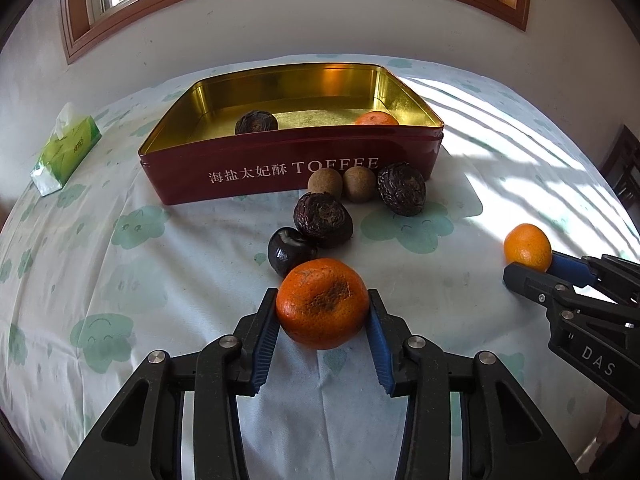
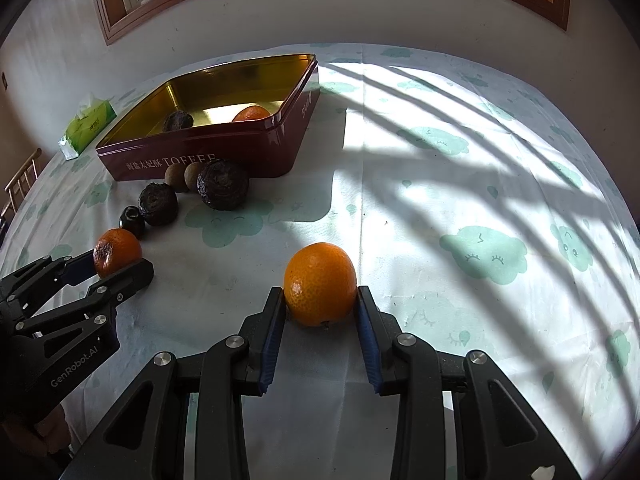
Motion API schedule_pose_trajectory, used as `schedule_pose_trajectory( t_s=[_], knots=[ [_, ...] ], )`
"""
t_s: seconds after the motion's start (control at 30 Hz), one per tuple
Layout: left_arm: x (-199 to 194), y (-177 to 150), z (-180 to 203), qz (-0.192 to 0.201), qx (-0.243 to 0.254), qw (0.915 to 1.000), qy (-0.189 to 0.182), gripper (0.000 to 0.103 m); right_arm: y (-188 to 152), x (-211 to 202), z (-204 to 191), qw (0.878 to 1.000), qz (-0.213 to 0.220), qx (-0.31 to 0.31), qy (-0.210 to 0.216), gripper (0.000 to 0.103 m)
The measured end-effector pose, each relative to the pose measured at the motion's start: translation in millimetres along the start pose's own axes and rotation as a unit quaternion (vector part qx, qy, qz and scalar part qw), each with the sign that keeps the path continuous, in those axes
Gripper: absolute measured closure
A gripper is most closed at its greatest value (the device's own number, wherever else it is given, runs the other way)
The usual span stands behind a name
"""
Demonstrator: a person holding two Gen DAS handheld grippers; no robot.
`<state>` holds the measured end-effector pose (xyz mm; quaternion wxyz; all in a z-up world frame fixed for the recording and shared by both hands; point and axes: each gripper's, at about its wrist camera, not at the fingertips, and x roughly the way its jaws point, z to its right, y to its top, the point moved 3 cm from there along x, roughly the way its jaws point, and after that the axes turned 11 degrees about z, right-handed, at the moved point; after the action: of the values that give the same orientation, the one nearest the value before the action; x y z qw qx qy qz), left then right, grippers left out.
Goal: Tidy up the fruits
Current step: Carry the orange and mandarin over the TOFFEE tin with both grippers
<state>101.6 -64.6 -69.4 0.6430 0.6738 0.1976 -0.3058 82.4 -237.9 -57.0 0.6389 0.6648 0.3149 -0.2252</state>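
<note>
The left gripper [image 1: 322,305] pinches a round orange tangerine with a brown, rough patch on top [image 1: 322,303], its blue pads tight on both sides. The right gripper [image 2: 321,298] pinches a smooth, bright orange tangerine [image 2: 320,283] the same way. Both fruits sit on the white cloth with green cloud faces [image 2: 440,208], in front of the dark red toffee tin with a gold inside [image 1: 288,160] — the smooth one off to the tin's right.

To do this well, I think each fruit should go straight up first, over the tin's front wall, then down gently beside the fruit already in the tin.

The left view shows the tin's writing and the two small tan round fruits [image 1: 342,183] against its front. The right view shows the tin's short side — and the rough tangerine's dark patch from the side.
</note>
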Motion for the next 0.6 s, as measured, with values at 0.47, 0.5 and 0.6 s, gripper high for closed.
schedule_pose_trajectory(
  t_s=[0.47,0.5,0.6],
  knots=[
    [-18,-3,-14,0.013,-0.017,0.9998,-0.005,0.06,1,1,1,1.0,-0.001,-0.001,-0.007,0.07],
    [-19,-3,-16,0.014,-0.019,0.9997,-0.003,0.06,1,2,2,1.0,-0.002,-0.001,-0.008,0.07],
    [-20,-3,-20,0.016,-0.027,0.9995,-0.002,0.06,1,2,2,1.0,-0.003,-0.001,-0.008,0.07]
  ],
)
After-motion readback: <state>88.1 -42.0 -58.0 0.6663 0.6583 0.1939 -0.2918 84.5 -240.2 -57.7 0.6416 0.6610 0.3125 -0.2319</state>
